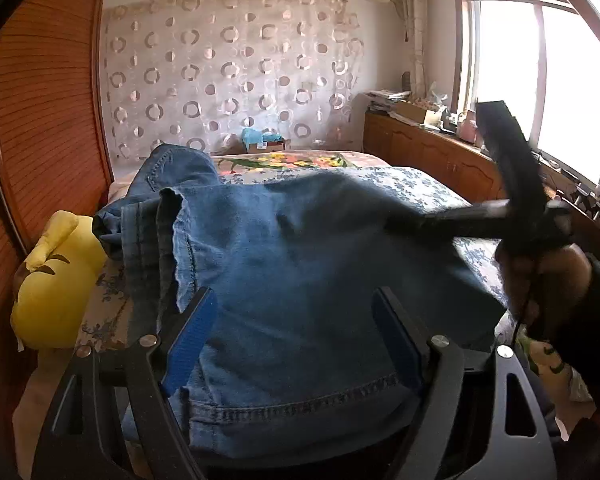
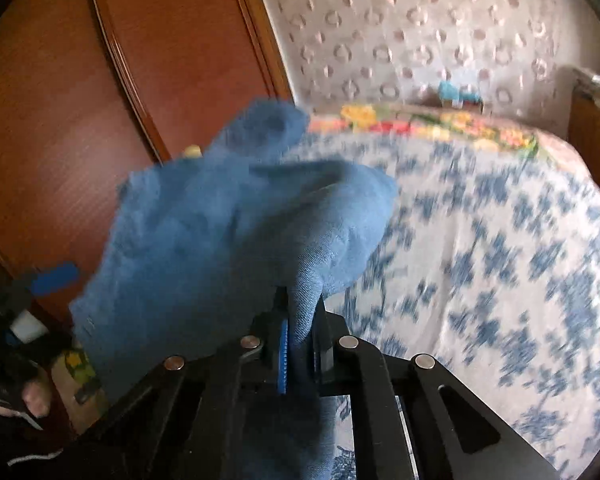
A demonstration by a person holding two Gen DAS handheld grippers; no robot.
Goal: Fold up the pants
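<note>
A fold of soft, limp pants is pinched in the right tongs; the hem is straddled, ungripped, by the spread left tongs

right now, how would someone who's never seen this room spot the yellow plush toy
Find the bed with the blue-flowered cover, then its edge beside the wooden wardrobe. The yellow plush toy sits there, left of the denim pants, the only bright yellow thing around.
</note>
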